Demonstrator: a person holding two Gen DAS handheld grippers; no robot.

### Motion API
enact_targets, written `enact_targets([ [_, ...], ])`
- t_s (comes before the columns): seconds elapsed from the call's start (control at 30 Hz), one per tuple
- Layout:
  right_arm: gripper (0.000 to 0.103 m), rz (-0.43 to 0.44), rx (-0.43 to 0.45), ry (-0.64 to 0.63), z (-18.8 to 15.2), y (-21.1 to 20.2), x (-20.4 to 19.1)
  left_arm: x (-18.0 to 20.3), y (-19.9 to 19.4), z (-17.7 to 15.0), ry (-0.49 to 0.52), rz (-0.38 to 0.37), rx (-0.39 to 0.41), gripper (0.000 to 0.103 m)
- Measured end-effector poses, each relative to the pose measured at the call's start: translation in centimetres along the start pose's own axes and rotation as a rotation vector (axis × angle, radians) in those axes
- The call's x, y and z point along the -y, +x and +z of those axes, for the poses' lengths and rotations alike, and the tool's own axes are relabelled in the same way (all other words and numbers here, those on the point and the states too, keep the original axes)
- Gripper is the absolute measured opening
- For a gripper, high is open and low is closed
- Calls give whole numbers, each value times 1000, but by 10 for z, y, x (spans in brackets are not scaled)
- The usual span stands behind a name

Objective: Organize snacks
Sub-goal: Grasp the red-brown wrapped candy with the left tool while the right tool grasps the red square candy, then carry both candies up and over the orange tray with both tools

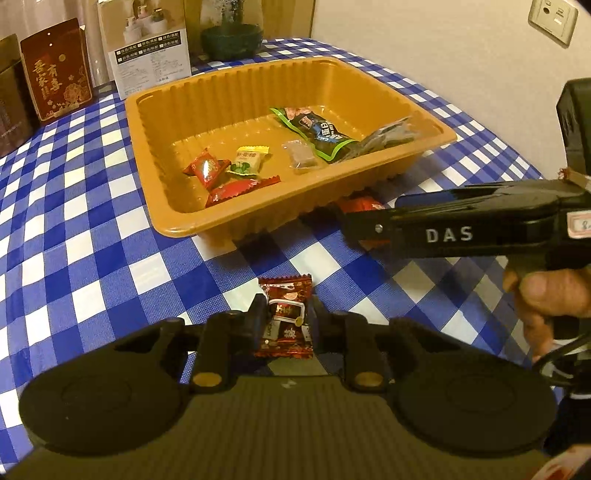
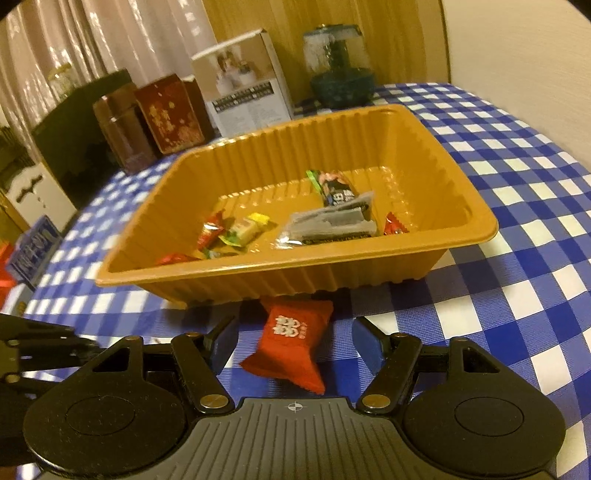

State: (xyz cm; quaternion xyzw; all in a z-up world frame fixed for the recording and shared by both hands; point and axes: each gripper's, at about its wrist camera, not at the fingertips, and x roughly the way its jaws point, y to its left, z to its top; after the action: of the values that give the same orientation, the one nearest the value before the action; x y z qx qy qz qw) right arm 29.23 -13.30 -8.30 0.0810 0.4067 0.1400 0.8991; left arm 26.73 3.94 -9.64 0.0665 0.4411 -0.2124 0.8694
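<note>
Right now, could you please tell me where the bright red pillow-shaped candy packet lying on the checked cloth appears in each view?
Left wrist: bright red pillow-shaped candy packet sits right of centre, mostly hidden behind the right gripper.
Right wrist: same packet lies bottom centre between the open jaws.
Shared landmark: the ribbed orange plastic tray, just beyond the packet in both.

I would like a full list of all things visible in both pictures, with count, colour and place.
tray: one, orange, middle of the table.
snacks in tray: at least seven, mixed colours, on the tray floor.
red packet: one, on the cloth beside the tray's near wall.
dark red candy: one, between the left tool's fingers.
cloth: one, blue and white check, covers the table.
boxes: several, red, brown and white, behind the tray.
jar: one, dark green, behind the tray.
socket: one, white, on the wall.
left tool: black, shut on the candy.
right tool: black, open around the red packet.
</note>
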Motion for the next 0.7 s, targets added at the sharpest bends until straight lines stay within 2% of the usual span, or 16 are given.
enact_targets([
  [0.03, 66, -9, -1, -17, 0, 1, -2, 0, 0, 0, -1, -3, -1, 21],
  [0.1, 49, -29, -6, -75, -2, 2, -9, 1, 1, 0, 0, -3, -1, 21],
  [0.17, 44, -44, -9, -112, -5, 3, -14, 2, 1, 0, 2, -2, -2, 21],
  [0.23, 33, -58, -12, -142, -7, 3, -16, 1, 1, 0, -1, 0, -1, 21],
  [0.5, 30, -35, -35, -111, -13, -9, -12, 1, -2, -1, -17, 13, 4, 21],
  [0.7, 30, -18, -13, -113, -11, -30, -11, 6, -10, -1, -26, 26, 22, 21],
])
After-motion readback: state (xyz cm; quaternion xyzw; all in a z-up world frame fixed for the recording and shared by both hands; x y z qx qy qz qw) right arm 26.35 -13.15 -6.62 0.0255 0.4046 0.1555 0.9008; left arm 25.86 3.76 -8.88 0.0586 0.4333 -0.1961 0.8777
